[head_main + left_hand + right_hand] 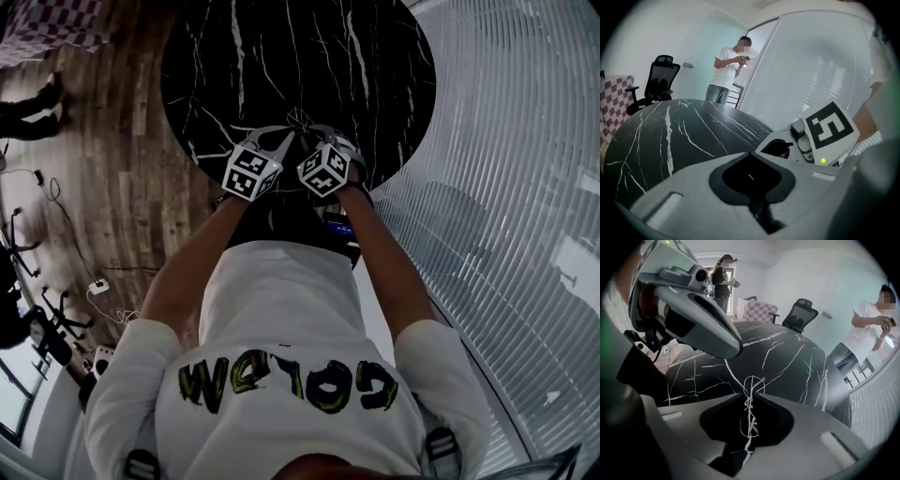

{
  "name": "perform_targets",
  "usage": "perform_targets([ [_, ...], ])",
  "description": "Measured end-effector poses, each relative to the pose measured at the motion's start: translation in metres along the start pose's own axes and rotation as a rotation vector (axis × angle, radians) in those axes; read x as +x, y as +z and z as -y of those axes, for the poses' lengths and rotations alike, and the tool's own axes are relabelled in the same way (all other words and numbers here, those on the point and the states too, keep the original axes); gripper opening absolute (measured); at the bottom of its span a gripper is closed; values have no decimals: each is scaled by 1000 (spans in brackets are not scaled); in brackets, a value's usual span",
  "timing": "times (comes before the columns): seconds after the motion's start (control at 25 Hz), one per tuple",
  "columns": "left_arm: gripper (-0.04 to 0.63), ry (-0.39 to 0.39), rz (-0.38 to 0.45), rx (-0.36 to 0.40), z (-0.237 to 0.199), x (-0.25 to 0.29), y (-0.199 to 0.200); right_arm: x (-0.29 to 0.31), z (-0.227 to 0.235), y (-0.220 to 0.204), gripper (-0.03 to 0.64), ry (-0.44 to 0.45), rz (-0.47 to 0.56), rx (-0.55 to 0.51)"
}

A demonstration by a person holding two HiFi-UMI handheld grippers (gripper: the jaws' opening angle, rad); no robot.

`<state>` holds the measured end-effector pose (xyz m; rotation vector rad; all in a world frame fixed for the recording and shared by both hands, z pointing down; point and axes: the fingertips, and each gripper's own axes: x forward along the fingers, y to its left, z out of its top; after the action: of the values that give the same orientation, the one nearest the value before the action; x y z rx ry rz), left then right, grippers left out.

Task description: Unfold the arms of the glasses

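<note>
The glasses (298, 118) are a thin wire frame, folded, at the near edge of the round black marble table (281, 56). In the right gripper view they (751, 401) show edge-on in the narrow gap between my right gripper's (750, 395) jaws, which stand slightly apart and open. My left gripper (750, 153) is shut with nothing between its jaws. It hangs close on the left of the right gripper (317, 141) over the table's near rim. In the head view the left gripper (283, 141) points toward the glasses.
A slatted glass wall (525, 187) runs along the right. One person (729, 70) stands beyond the table, another (723, 280) farther back. A black office chair (799, 315) and a checkered cloth (759, 311) stand behind the table. Cables (94, 281) lie on the wooden floor at left.
</note>
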<state>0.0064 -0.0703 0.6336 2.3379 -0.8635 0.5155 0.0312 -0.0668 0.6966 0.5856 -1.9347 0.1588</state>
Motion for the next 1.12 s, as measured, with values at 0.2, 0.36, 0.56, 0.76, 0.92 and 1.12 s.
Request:
perform_targets([
  [0.2, 5, 7, -25, -20, -9, 8, -13, 16, 0, -7, 77, -26, -49, -47],
  [0.36, 5, 11, -35, -33, -13, 14, -18, 27, 0, -13, 84, -39, -89, -87],
  [0.56, 5, 15, -49, -43, -17, 20, -26, 34, 0, -19, 84, -49, -116, -96],
  [0.76, 5, 16, -58, -51, -16, 20, -30, 34, 5, -17, 53, -89, -108, -119],
  [0.92, 5, 16, -62, -46, -15, 17, -31, 29, 10, -14, 21, -115, -99, -112],
  [1.12, 5, 19, -64, -49, -13, 12, -30, 19, 19, -8, 18, -136, -83, -88],
])
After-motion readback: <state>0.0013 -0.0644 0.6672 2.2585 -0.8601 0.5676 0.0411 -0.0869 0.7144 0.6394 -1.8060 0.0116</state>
